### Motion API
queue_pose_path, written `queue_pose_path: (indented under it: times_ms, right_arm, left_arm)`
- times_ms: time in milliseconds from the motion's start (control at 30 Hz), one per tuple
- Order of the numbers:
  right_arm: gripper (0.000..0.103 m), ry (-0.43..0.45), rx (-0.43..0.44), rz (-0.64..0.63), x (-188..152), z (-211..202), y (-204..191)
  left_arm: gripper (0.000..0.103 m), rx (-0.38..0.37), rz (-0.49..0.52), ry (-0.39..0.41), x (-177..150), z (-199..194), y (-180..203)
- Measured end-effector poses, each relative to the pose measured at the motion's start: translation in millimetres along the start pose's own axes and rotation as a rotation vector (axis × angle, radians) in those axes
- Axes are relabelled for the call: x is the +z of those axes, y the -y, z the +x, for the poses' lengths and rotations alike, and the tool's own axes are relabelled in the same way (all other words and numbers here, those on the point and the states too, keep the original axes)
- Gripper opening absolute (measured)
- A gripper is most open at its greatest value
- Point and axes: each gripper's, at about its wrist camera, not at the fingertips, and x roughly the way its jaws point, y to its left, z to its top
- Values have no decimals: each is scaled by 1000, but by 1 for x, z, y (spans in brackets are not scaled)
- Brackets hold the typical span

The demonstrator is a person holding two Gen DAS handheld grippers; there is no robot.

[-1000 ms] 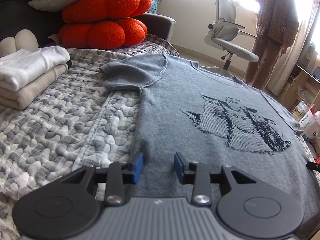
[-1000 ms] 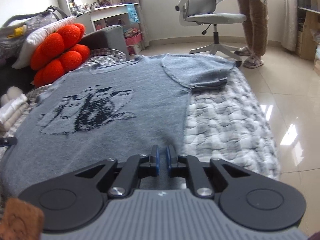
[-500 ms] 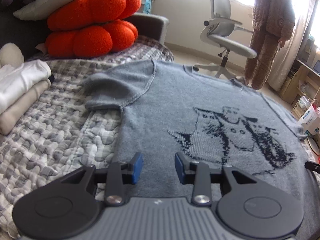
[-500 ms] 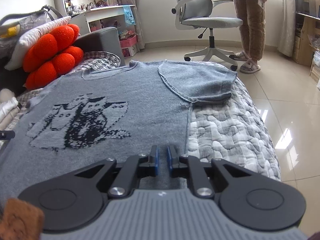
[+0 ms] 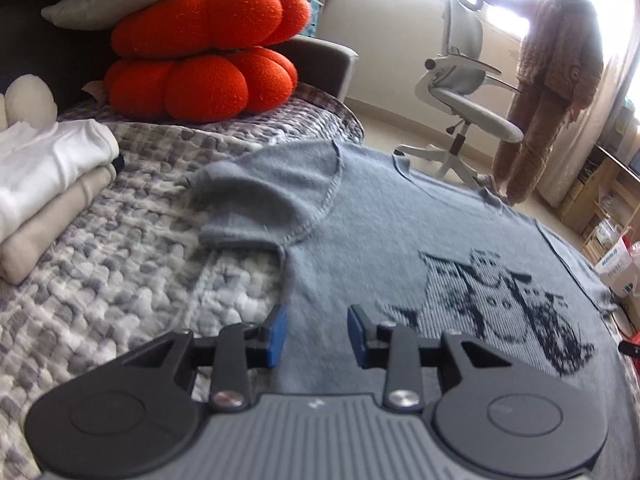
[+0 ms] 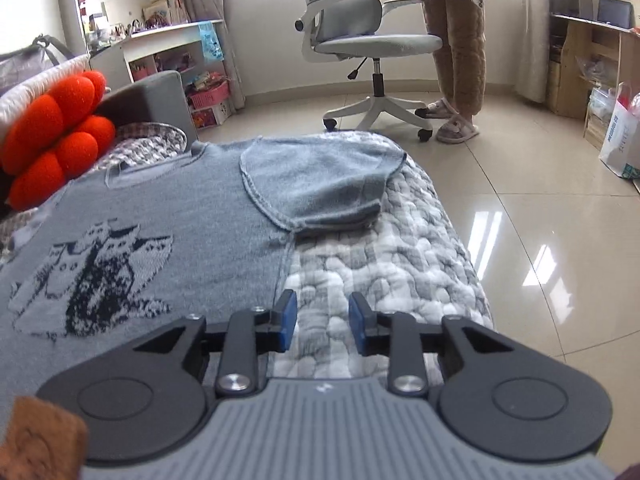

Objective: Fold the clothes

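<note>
Grey sweater (image 5: 380,220), dark cat motif; orange cushions (image 5: 200,60).

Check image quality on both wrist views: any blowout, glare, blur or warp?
Left wrist view: the window blows out top right, leaving the standing person in brown fleece backlit; the grey knit sweater with the dark cat print is slightly soft; fisheye bends the edges. Right wrist view: evenly lit, window glare streaks the glossy tiled floor.

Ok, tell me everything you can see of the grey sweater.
The grey sweater is a short-sleeved knit with a dark pixelated cat motif on the chest. It lies flat, face up, spread over the quilted bedcover, both sleeves out to the sides, neckline toward the chair. Neither gripper holds it.
</note>
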Motion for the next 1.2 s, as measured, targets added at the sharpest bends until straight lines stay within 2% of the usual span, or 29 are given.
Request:
queue_pose_path:
  times_ms: [167, 333, 433, 533, 667, 800, 967, 1100, 1200]
  right_arm:
    - [33, -5, 37, 59, 19, 15, 10]
    - [33, -1, 65, 80, 33, 30, 9]
    - [32, -31, 42, 57, 31, 43, 8]
    - [30, -15, -9, 38, 31, 41, 7]
    - [31, 4, -15, 33, 32, 33, 5]
    - [33, 28, -6, -5, 39, 19, -5]
    - [35, 29, 73, -27, 56, 0, -27]
    - [35, 21, 165, -112, 64, -14, -68]
    - [35, -3, 252, -160, 65, -18, -102]
  left_arm:
    - [35, 1, -56, -16, 14, 18, -13]
    - [35, 26, -39, -29, 13, 32, -16]
    - [35, 23, -40, -24, 10, 34, -21]
    - [35, 31, -60, -18, 17, 32, -28]
    - [36, 37, -96, 10, 33, 29, -38]
    - [40, -8, -187, 21, 48, 33, -55]
    - [45, -14, -263, 11, 67, 51, -71]
    - [49, 25, -292, 17, 79, 69, -85]
    - [51, 23, -332, 4, 85, 86, -95]
